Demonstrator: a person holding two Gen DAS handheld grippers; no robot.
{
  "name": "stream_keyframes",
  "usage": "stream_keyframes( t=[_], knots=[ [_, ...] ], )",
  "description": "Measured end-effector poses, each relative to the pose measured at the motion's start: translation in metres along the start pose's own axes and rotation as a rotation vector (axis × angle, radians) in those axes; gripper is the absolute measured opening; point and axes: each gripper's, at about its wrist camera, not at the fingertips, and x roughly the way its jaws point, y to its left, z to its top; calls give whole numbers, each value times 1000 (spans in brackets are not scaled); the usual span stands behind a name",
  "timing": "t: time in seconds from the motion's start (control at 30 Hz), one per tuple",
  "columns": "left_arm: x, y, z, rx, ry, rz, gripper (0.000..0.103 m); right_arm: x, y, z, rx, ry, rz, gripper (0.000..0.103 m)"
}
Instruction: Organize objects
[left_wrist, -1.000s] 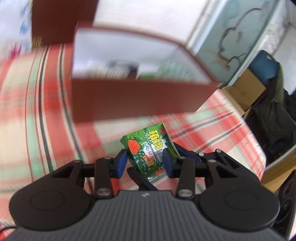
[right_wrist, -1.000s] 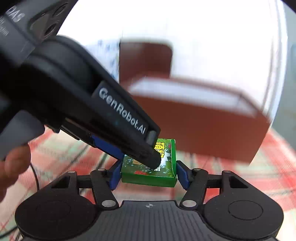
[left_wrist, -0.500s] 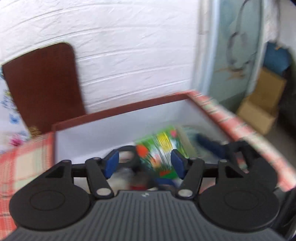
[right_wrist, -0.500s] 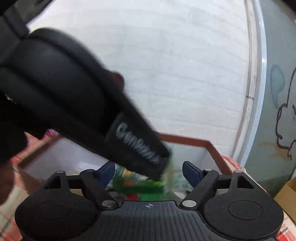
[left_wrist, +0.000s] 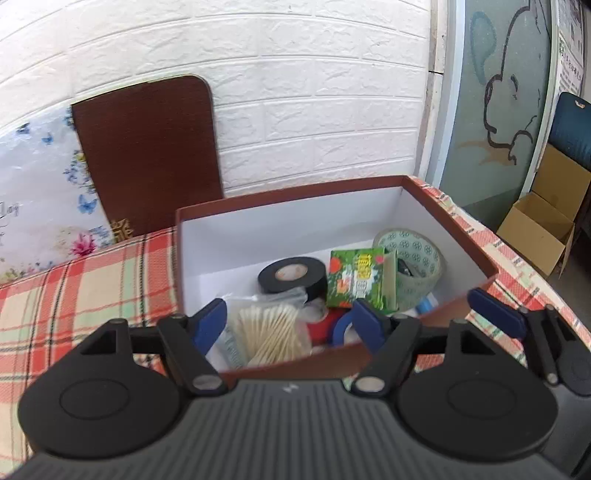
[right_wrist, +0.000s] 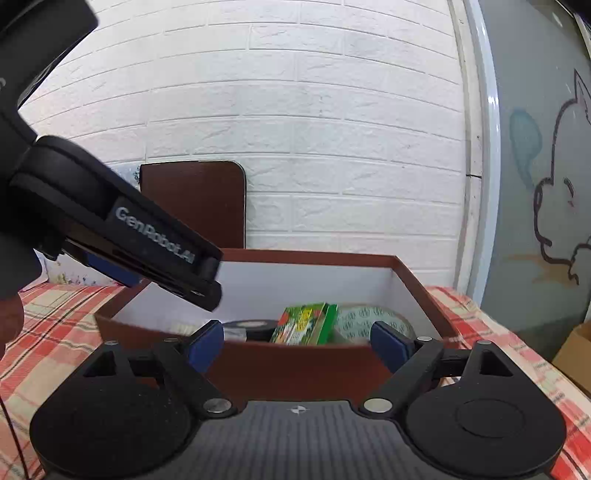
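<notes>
Left wrist view: left gripper (left_wrist: 288, 319) spread wide, holding nothing. Green packet (left_wrist: 356, 277) at 1 o'clock ahead, inside the brown box (left_wrist: 448, 218), propped on edge against the patterned tape roll (left_wrist: 415, 264), beside the black tape roll (left_wrist: 291, 275). Plaid tablecloth (left_wrist: 88, 280) beneath, brick wall behind.

Right wrist view: right gripper (right_wrist: 297, 345) also wide, empty. Green packet (right_wrist: 304, 325) at 12 o'clock past the near wall, long axis leaning toward 1 o'clock; nearer this side, probably.
</notes>
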Motion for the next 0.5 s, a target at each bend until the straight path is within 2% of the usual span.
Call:
stream_keyframes(
  t=[0.17, 0.23, 0.37, 0.5],
  knots=[
    [-27, 9, -25, -10, 10, 16, 83, -16, -21, -9, 63, 58, 29, 91],
    [-34, 13, -37, -22, 20, 17, 88, -15, -20, -16, 84, 103, 50, 91],
    [-45, 25, -63, -68, 66, 47, 90, -19, -17, -23, 155, 194, 81, 95],
    [-59, 35, -90, -107, 100, 89, 92, -30, -12, -24, 205, 228, 122, 100]
  ],
)
